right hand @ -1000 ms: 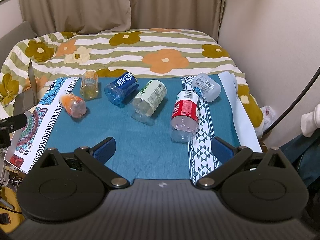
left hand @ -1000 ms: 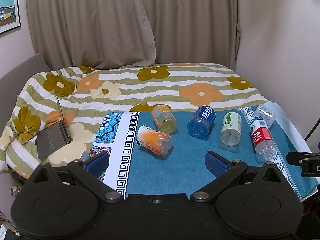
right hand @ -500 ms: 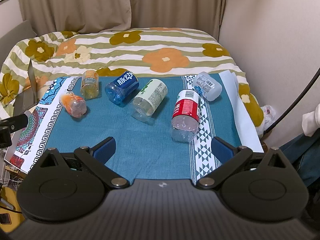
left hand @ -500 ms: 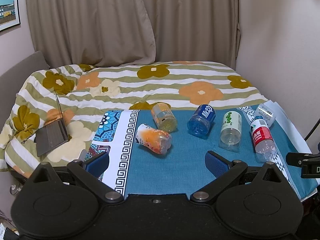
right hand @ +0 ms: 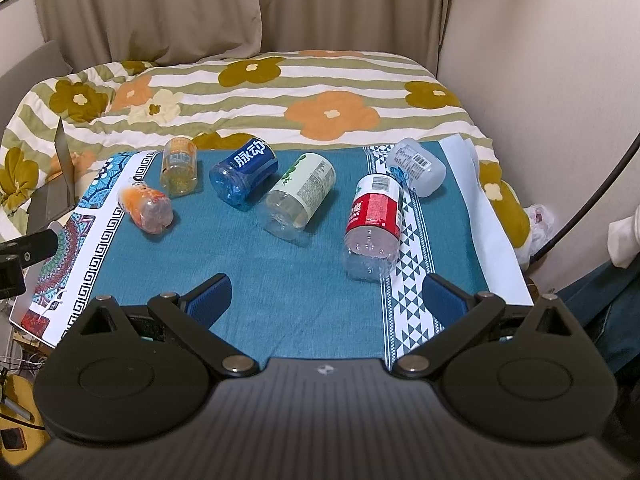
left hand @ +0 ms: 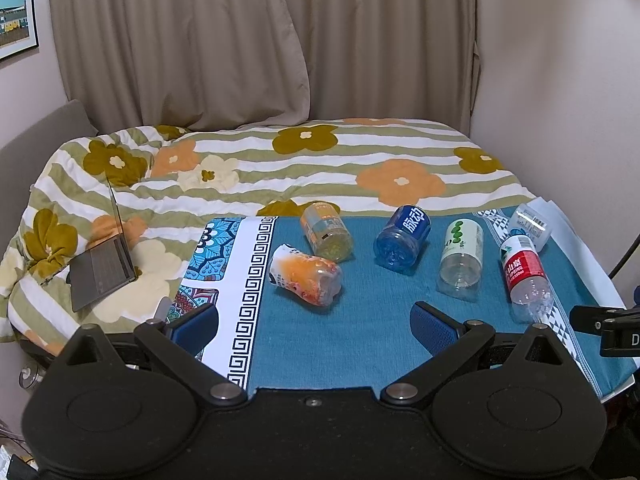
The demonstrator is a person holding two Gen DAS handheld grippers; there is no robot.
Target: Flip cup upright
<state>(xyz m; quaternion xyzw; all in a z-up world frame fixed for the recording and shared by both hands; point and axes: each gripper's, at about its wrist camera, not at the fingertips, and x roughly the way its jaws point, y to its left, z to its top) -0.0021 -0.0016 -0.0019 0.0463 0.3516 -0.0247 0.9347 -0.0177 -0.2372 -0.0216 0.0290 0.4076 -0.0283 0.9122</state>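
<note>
Bedspread (left hand: 280, 184) lower in view; cups (left hand: 306, 274) unmoved, L gripper (left hand: 314, 326) raised.

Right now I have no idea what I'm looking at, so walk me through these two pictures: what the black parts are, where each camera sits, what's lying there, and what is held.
There is no robot arm. A person holds one two-finger gripper in each hand, and a fisheye camera on each looks forward along its fingers. The black shapes at the bottom are the grippers themselves: the left gripper in one picture, the right gripper in the other. Both are open and hold nothing.

Ahead is a blue cloth spread beside a flowered blanket. Six cut-off plastic bottle cups lie on their sides: an orange cup, a yellow cup, a blue cup, a green-label cup, a red-label cup and a clear cup. A laptop sits to the left.
</note>
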